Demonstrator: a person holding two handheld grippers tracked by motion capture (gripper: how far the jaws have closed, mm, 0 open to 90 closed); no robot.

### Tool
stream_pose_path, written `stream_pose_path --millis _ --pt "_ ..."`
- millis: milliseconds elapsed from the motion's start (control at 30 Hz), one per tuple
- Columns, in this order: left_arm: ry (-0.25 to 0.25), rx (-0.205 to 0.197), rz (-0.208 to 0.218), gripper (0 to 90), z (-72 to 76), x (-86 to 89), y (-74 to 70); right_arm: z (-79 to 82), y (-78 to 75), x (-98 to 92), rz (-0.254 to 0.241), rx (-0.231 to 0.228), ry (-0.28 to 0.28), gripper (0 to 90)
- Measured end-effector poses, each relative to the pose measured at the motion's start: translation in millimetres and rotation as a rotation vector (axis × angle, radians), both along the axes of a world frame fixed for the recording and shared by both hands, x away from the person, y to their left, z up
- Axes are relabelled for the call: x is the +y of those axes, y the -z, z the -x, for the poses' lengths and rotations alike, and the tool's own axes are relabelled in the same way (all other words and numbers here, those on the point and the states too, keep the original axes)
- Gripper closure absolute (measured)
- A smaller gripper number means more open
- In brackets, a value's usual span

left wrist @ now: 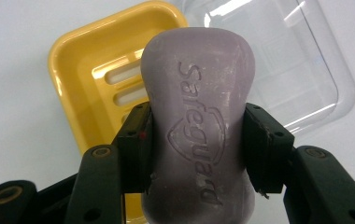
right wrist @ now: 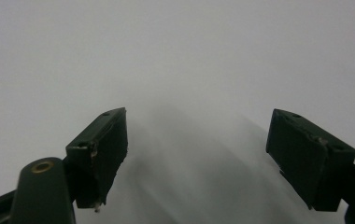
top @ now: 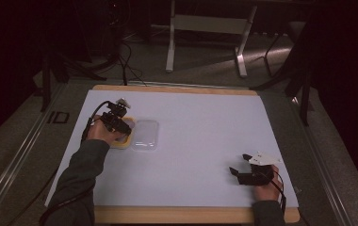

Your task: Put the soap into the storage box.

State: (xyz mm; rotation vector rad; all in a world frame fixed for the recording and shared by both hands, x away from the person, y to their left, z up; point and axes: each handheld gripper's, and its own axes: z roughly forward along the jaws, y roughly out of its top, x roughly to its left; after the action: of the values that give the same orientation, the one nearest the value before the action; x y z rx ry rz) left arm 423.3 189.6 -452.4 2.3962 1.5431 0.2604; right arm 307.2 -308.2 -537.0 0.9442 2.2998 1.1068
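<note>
A pale purple soap bar [left wrist: 199, 126] stamped with a brand name is clamped between the two black jaws of my left gripper [left wrist: 199, 149], which is shut on it. It hangs just above a yellow soap dish [left wrist: 87, 74] with drain slots. In the high view the left gripper [top: 116, 120] sits over that yellow dish [top: 126, 141] at the left of the table. A clear plastic lid [left wrist: 297, 70] lies right beside the dish, also seen as the lid [top: 145, 134] in the high view. My right gripper [top: 238, 165] rests open near the front right, with nothing between its jaws [right wrist: 196, 154].
A white sheet [top: 200, 117] covers a wooden board [top: 177, 215] on the table. Beyond the table's far edge stand the white legs of a frame [top: 170, 47] on a dark floor, with cables trailing near the back left.
</note>
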Motion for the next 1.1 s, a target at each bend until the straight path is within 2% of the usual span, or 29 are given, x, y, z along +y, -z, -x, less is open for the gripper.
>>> stream_pose_path --millis 533,1100 --pt "-0.064 -0.032 0.004 49.7 -6.0 7.7 -5.6 0.2 0.0 0.2 0.002 -0.001 0.001 20.4" --pt "-0.131 -0.009 -0.003 49.7 -13.8 17.5 6.5 0.1 0.0 0.3 0.002 -0.001 0.0 20.4"
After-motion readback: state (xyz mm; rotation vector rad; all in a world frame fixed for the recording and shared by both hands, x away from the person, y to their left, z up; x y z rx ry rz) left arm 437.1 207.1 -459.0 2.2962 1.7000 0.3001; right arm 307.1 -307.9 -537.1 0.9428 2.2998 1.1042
